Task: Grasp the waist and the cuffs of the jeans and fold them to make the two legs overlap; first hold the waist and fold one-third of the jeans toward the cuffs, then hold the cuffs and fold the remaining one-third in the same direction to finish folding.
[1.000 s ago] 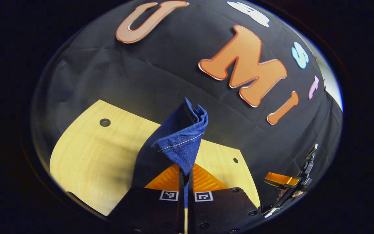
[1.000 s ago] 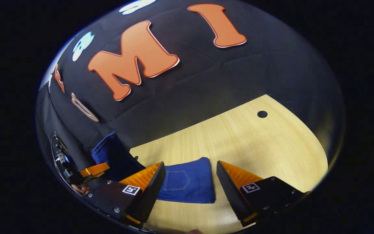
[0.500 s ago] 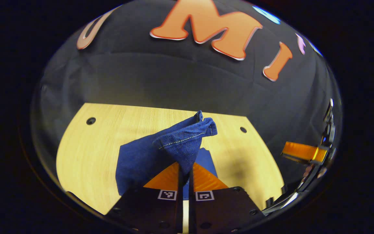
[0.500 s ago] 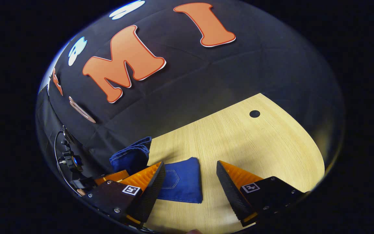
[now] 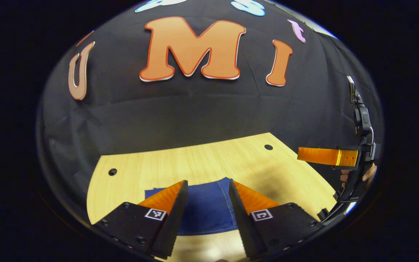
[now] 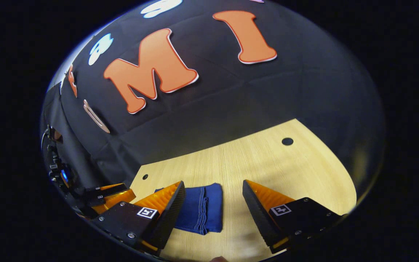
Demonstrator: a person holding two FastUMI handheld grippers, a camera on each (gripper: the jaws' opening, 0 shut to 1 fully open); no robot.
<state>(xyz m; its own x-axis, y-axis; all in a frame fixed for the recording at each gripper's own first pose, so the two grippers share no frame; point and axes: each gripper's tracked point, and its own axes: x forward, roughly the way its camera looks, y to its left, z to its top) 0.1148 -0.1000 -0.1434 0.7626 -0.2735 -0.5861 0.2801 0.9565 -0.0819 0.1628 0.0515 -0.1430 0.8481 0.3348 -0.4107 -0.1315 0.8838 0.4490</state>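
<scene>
The blue jeans (image 5: 206, 207) lie folded into a compact flat stack on the light wooden table (image 5: 180, 167). My left gripper (image 5: 207, 187) hovers just above them, open, nothing between its fingers. In the right gripper view the jeans (image 6: 202, 208) show their layered folded edge. My right gripper (image 6: 213, 187) is open over their right edge, holding nothing. One finger (image 5: 326, 156) of the right gripper shows at the far right of the left gripper view, held by a hand (image 5: 369, 174). The left gripper (image 6: 124, 191) shows at the lower left of the right gripper view.
The table (image 6: 267, 163) has small round holes (image 6: 287, 141) near its corners, another hole (image 5: 112, 171) at the left. Black cloth wall stands close behind the table's far edge. Bare wood lies to the right of the jeans.
My left gripper lowered the lifted cuff end onto the stack and opened, letting it go. The jeans now lie flat and folded. The right gripper stayed open.
</scene>
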